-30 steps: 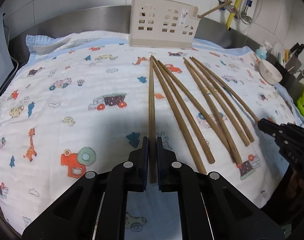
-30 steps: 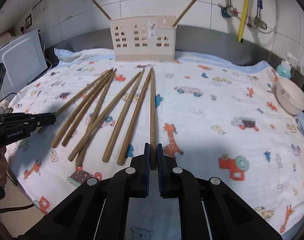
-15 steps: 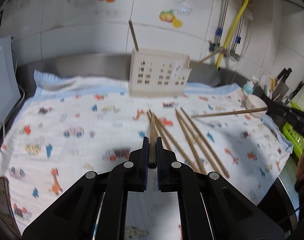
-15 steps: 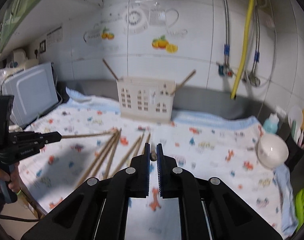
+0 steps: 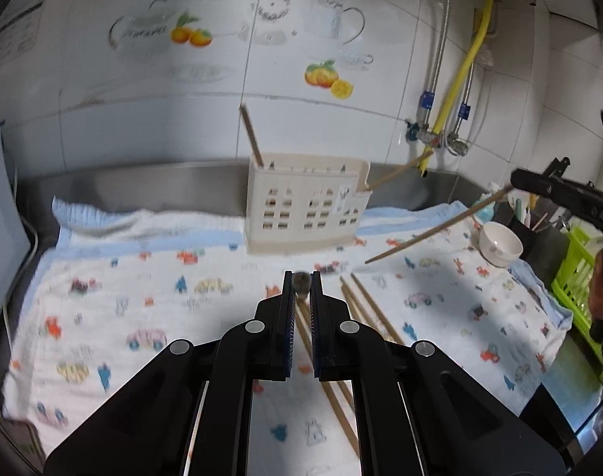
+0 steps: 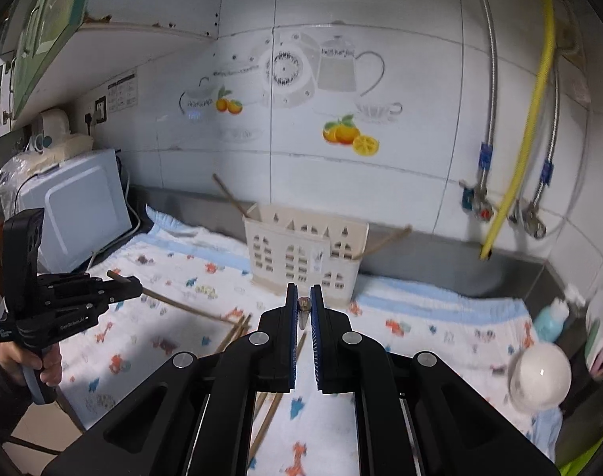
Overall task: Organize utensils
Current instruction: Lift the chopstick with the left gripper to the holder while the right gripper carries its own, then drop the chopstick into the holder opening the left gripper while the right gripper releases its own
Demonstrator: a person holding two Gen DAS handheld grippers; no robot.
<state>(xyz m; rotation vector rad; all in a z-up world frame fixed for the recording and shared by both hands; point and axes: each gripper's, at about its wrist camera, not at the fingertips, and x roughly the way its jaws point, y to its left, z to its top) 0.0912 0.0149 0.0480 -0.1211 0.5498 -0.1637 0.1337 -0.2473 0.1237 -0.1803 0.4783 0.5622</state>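
Note:
Each gripper is shut on one wooden chopstick, held above the patterned cloth and pointing at the cream utensil holder point(image 5: 307, 208) by the back wall. My left gripper point(image 5: 301, 282) shows its chopstick point(image 5: 301, 281) end-on between the pads. My right gripper point(image 6: 303, 304) shows its chopstick point(image 6: 303, 305) the same way. The right gripper's chopstick appears in the left wrist view point(image 5: 436, 230), the left gripper's in the right wrist view point(image 6: 182, 306). Several chopsticks point(image 5: 370, 309) lie on the cloth. Two chopsticks point(image 5: 250, 135) stand in the holder point(image 6: 305, 258).
A white bowl point(image 5: 499, 242) sits at the right edge of the cloth point(image 5: 122, 297), beside a green rack point(image 5: 575, 277). A white appliance point(image 6: 77, 214) stands at the left. Pipes and a yellow hose point(image 6: 527, 119) run down the tiled wall.
Both grippers have lifted their chopsticks off the cloth and risen, with the holder and wall now straight ahead. The chopsticks now point forward, seen end-on.

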